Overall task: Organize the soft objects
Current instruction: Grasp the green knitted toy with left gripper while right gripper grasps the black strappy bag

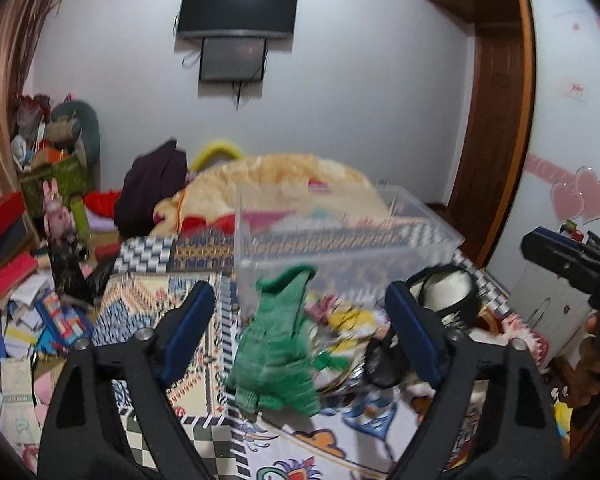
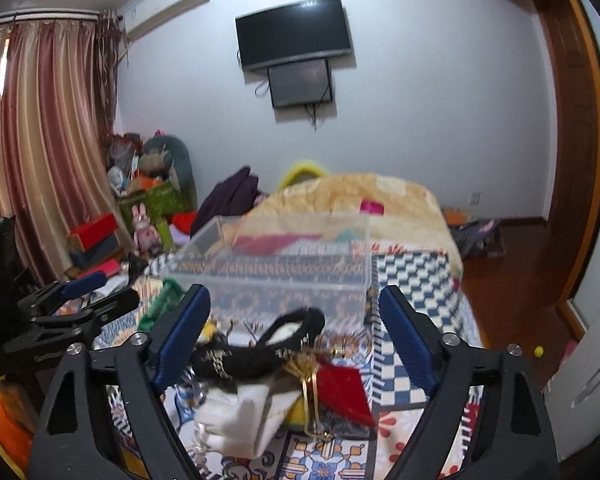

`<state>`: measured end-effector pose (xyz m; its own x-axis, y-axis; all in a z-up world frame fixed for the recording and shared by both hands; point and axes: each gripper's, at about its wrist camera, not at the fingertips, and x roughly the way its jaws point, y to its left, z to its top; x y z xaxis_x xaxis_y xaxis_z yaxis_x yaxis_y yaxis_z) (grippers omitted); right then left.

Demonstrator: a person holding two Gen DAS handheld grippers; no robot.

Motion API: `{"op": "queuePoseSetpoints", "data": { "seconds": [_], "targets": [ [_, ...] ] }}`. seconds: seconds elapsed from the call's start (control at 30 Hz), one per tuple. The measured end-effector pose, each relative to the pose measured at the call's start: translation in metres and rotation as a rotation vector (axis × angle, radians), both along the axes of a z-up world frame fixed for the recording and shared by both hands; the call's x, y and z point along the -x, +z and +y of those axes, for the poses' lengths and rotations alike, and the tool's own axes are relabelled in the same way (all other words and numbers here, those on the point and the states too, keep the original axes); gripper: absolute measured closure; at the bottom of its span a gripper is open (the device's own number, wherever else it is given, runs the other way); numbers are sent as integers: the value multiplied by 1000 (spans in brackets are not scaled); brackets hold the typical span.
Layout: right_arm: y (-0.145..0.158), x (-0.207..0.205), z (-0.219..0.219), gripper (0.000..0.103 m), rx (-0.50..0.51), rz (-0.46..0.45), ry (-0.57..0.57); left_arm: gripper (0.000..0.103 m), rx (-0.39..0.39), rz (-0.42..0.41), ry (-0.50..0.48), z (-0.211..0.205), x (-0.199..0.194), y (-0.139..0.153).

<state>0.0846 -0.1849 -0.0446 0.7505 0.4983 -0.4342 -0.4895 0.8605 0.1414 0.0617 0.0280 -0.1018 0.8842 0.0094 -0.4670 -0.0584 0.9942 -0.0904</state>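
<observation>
A green knitted soft toy (image 1: 278, 340) lies on the patterned bed cover between the wide-apart jaws of my open left gripper (image 1: 300, 320); the fingers do not touch it. A clear plastic box (image 1: 340, 232) stands on the bed just behind it. My open right gripper (image 2: 296, 328) hovers over a pile of soft things: a black-and-white pouch (image 2: 260, 352), a red cloth piece (image 2: 342, 392) and a white cloth bag (image 2: 236, 420). The box also shows in the right wrist view (image 2: 272, 264), and the green toy's edge (image 2: 160, 304) peeks behind the left finger.
A yellow blanket (image 1: 284, 180) and dark clothing (image 1: 152, 192) lie at the bed's far end. Books and boxes clutter the floor at left (image 1: 28, 300). A wardrobe (image 1: 572, 120) stands at right. The other gripper (image 1: 568, 260) enters at the right edge.
</observation>
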Motion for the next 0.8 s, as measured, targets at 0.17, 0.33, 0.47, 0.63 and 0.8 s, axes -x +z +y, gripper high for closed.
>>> {"op": "queuePoseSetpoints", "data": {
  "seconds": [0.17,0.33,0.47,0.63,0.8],
  "targets": [
    [-19,-7,-1,39,17,73,26,29,8,47,25,15,-8,-21],
    [-32,-12,3,50,43,128,49,49,36,99,4,25,-15,-38],
    [-34,-21,10,60,35,167,65,73,43,114,-34,24,-18,-44],
    [-32,-28,20,60,60,183,77,86,0,98,-46,14,-15,-42],
    [-29,-43,15,60,37,234,76,92,19,69,-47,18,-8,-34]
  ]
}}
